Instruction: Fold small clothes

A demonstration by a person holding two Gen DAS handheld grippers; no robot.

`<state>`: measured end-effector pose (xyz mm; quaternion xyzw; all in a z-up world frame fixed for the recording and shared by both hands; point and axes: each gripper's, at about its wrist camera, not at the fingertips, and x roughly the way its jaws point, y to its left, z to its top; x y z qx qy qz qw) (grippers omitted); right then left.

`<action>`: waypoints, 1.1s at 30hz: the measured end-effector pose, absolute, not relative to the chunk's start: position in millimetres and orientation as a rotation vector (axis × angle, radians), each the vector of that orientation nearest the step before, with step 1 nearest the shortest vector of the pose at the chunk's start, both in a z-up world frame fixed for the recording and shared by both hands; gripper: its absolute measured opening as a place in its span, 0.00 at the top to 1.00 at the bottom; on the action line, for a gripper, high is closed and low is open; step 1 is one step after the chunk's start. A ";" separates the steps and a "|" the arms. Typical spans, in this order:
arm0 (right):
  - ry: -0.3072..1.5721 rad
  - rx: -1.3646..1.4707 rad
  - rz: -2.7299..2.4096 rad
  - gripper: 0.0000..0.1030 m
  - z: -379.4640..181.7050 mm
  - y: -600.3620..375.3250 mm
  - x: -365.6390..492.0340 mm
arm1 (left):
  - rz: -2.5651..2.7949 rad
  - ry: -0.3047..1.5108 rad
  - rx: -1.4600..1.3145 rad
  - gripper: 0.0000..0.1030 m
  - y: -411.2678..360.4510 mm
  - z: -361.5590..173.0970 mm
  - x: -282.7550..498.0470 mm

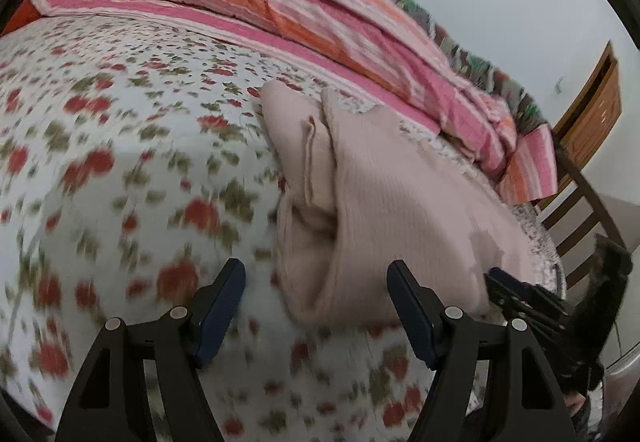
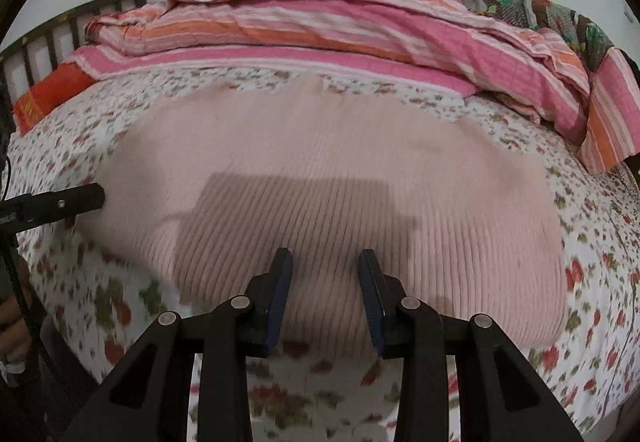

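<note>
Broadly, the floral bed (image 2: 592,282) carried a striped quilt (image 2: 360,21) behind the pink ribbed garment (image 2: 320,169). That garment lay folded mid-bed. The left claw (image 1: 316,278) stood spread at its near-left edge; the right claw (image 2: 325,266) hovered spread over its near hem.

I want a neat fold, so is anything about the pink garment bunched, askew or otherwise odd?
The pink garment lies mostly flat on the floral bedsheet, but its left edge is rumpled into loose overlapping folds. Both the left gripper and the right gripper are open, holding nothing.
</note>
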<state>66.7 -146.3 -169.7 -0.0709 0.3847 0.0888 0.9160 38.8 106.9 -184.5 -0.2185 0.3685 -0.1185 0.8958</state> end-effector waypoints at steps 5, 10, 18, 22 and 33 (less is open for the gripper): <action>0.784 -0.039 0.232 0.66 -162.7 -164.0 55.5 | -0.298 0.750 -0.509 0.31 102.6 -188.8 28.3; 0.753 0.029 0.252 0.66 -152.4 -177.4 45.3 | -0.318 0.736 -0.590 0.32 100.3 -192.8 41.1; 0.721 0.068 0.215 0.66 -143.3 -202.7 32.2 | -0.308 0.674 -0.674 0.40 82.8 -189.5 70.1; 0.708 0.087 0.204 0.66 -137.5 -218.9 27.4 | -0.270 0.664 -0.668 0.42 72.3 -183.4 91.8; 0.714 0.144 0.089 0.66 -127.8 -284.1 22.7 | -0.056 0.630 -0.707 0.80 65.4 -161.4 108.2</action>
